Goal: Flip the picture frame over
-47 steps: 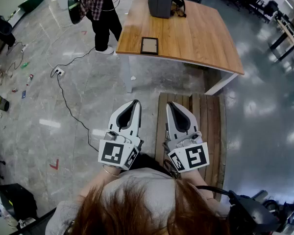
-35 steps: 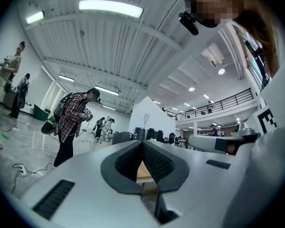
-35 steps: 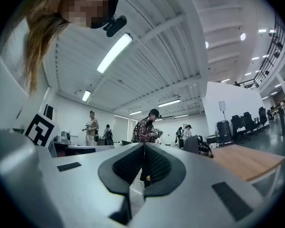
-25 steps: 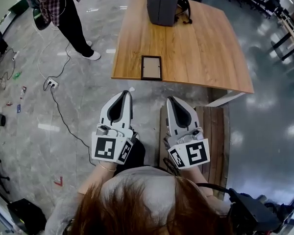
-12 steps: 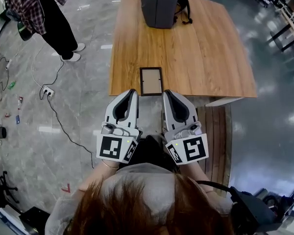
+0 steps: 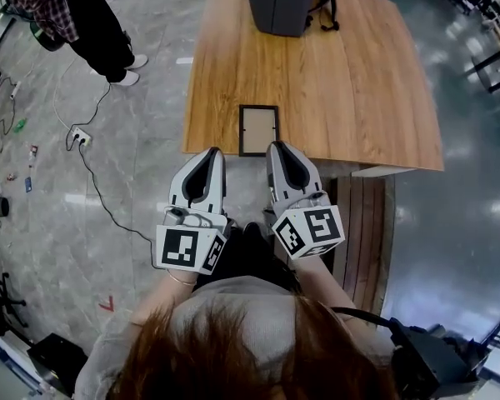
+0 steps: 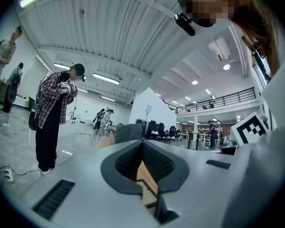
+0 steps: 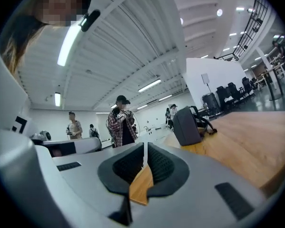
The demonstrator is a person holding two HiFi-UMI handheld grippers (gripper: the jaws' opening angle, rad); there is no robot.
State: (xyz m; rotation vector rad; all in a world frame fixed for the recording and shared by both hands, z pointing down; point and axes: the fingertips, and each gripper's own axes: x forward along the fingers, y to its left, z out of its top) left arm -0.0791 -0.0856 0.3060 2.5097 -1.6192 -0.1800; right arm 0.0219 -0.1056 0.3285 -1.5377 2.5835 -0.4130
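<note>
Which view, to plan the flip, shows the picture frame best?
The head view: the whole picture frame lies flat at the near edge of the table. The left gripper view shows at most a dark sliver between its jaws; the right gripper view shows none.

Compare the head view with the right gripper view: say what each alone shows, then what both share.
Head view only: the picture frame lying flat by the near edge of the table, the left claw, and a power strip on the floor. Right gripper view only: a ceiling light, a distant bystander, and the right claw close up, jaws together with nothing between them. Both: the table, the grey bag and the person in a plaid shirt.
</note>
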